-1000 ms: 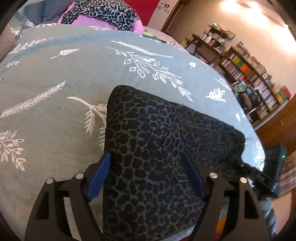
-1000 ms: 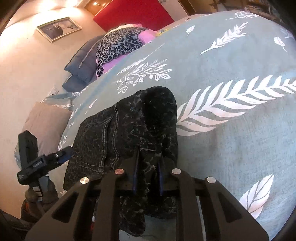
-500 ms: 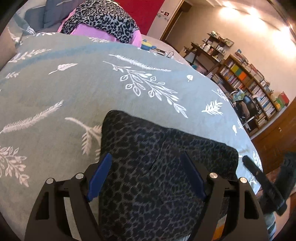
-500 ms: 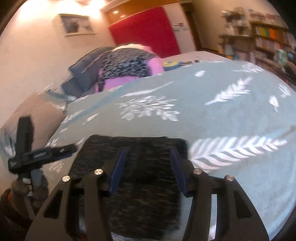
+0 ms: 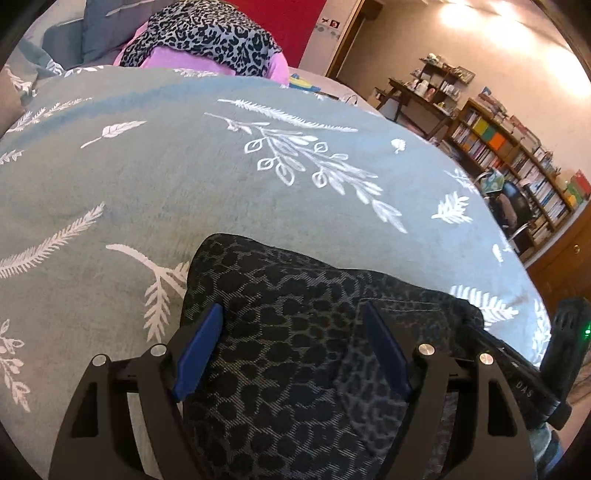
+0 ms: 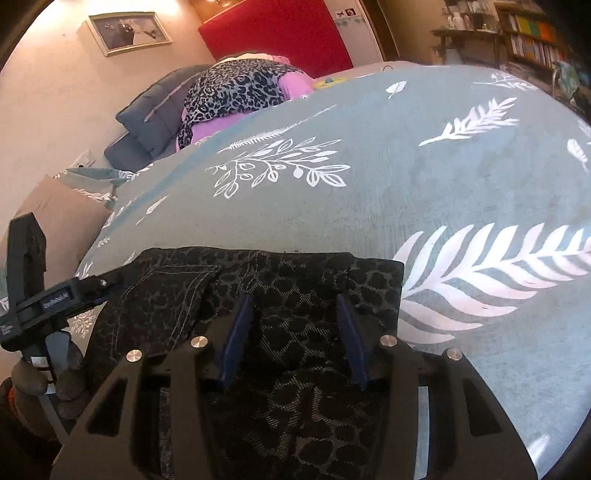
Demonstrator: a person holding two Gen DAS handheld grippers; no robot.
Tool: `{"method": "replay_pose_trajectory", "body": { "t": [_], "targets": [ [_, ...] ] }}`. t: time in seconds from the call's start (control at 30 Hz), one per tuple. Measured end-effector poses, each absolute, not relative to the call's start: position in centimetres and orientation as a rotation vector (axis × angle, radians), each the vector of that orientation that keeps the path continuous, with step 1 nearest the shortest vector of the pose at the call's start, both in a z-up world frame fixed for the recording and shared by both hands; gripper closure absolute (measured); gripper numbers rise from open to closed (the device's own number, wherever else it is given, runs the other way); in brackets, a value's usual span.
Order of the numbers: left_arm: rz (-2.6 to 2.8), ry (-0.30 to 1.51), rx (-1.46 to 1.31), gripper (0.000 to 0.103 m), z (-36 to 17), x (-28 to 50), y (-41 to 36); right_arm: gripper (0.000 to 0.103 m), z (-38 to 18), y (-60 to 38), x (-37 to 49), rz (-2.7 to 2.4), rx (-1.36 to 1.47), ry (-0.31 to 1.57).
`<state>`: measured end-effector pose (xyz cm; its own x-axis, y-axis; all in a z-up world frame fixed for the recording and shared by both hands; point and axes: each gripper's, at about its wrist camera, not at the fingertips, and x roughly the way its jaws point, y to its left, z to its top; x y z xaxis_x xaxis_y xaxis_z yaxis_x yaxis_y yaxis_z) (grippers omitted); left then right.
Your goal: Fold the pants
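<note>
The dark leopard-print pants [image 5: 314,354] lie folded in a flat bundle on the grey-green leaf-print bedspread [image 5: 184,184], near its front edge. My left gripper [image 5: 291,312] hovers just over the bundle's left half, jaws wide and open, the cloth lying below the blue pads rather than pinched. In the right wrist view the pants [image 6: 177,295] show a stitched pocket on the left. My right gripper [image 6: 293,299] is over their right half; its jaws are closing, with the pads clear of the fabric. Each view shows the other gripper [image 5: 565,350] [image 6: 29,280] at the bundle's far side.
A heap of leopard and pink clothes [image 5: 207,33] [image 6: 236,92] lies at the head of the bed beside grey pillows [image 6: 155,110]. Bookshelves [image 5: 517,158] line the wall on the right. The bedspread [image 6: 406,184] stretches bare beyond the pants.
My right gripper has let go of the pants fold it pinched, opened, and drawn back. The pants now lie flat. The left gripper has pulled back a little, still open.
</note>
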<state>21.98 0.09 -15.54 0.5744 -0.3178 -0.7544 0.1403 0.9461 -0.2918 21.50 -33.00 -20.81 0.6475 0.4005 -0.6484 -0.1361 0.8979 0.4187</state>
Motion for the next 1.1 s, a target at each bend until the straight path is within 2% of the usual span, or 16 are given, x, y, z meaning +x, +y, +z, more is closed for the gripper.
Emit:
{"method": "replay_pose_trajectory", "body": {
  "t": [0.23, 0.47, 0.67, 1.1],
  "targets": [
    [-0.262, 0.909, -0.199, 0.024, -16.3, 22.1, 0.3, 0.056, -20.6, -32.7, 21.3, 0.302, 0.331, 0.816],
    [-0.271, 0.889, -0.198, 0.024, -13.2, 19.6, 1.0, 0.056, -16.4, -33.0, 18.3, 0.304, 0.329, 0.753],
    [-0.298, 0.864, -0.154, 0.024, -11.9, 16.3, 1.2, 0.056, -15.7, -32.8, 14.6, 0.311, 0.272, 0.752],
    [-0.247, 0.969, -0.148, 0.022, -16.7, 15.3, 1.5, 0.055, -18.8, -32.7, 14.9, 0.292, 0.228, 0.797]
  ]
}}
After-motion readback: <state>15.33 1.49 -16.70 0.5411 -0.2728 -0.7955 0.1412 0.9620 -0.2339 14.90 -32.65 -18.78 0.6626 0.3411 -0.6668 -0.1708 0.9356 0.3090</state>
